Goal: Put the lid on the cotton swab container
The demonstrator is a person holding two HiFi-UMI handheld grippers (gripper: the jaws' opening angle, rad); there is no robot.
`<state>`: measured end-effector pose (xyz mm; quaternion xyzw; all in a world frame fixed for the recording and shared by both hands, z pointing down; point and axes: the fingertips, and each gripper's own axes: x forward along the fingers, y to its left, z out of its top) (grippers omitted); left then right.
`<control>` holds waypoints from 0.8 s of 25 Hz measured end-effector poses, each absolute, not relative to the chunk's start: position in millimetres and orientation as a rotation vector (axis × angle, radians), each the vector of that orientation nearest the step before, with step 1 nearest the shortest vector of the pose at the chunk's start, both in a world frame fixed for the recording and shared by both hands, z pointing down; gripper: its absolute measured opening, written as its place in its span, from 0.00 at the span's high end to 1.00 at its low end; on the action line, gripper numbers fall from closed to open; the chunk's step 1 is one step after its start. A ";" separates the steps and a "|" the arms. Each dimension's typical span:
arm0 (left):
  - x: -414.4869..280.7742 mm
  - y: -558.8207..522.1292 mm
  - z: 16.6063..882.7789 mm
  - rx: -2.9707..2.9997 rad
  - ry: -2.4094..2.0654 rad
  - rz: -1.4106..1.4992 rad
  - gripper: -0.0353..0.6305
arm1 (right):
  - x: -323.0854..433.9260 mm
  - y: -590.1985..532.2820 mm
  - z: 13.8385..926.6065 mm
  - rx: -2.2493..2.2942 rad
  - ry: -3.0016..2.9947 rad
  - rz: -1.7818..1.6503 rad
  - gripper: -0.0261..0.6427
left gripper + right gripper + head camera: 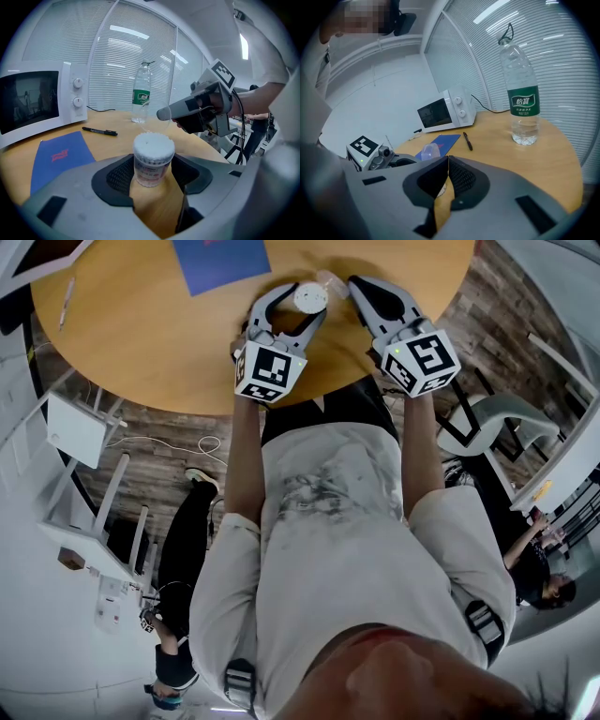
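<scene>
The cotton swab container [151, 161], a clear tub packed with white swabs and open at the top, stands upright on the round wooden table [141, 343]. My left gripper [152, 180] is shut on it, one pad on each side. In the head view the container [310, 296] sits between the left gripper's fingers [272, 298]. My right gripper [356, 285] is shut on the thin clear lid [157, 125], which hangs tilted just above and behind the container's top. The right gripper view shows the lid [430, 151] sticking out past the shut jaws.
A white microwave [37, 101], a water bottle [141, 96], a black pen [100, 131] and a blue booklet [58, 157] are on the table beyond the container. White chairs [497, 423] stand beside the table edge.
</scene>
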<state>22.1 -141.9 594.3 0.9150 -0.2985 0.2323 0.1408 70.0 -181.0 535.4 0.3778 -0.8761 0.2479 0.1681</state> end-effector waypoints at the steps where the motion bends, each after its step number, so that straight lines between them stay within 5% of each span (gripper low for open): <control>1: 22.1 -142.0 594.2 2.642 -0.862 0.670 0.57 | 68.5 -180.3 534.3 1.066 -2.500 0.703 0.87; 20: 22.6 -141.1 595.1 2.644 -0.857 0.657 0.57 | 38.3 -163.3 528.0 0.925 -2.576 0.671 0.87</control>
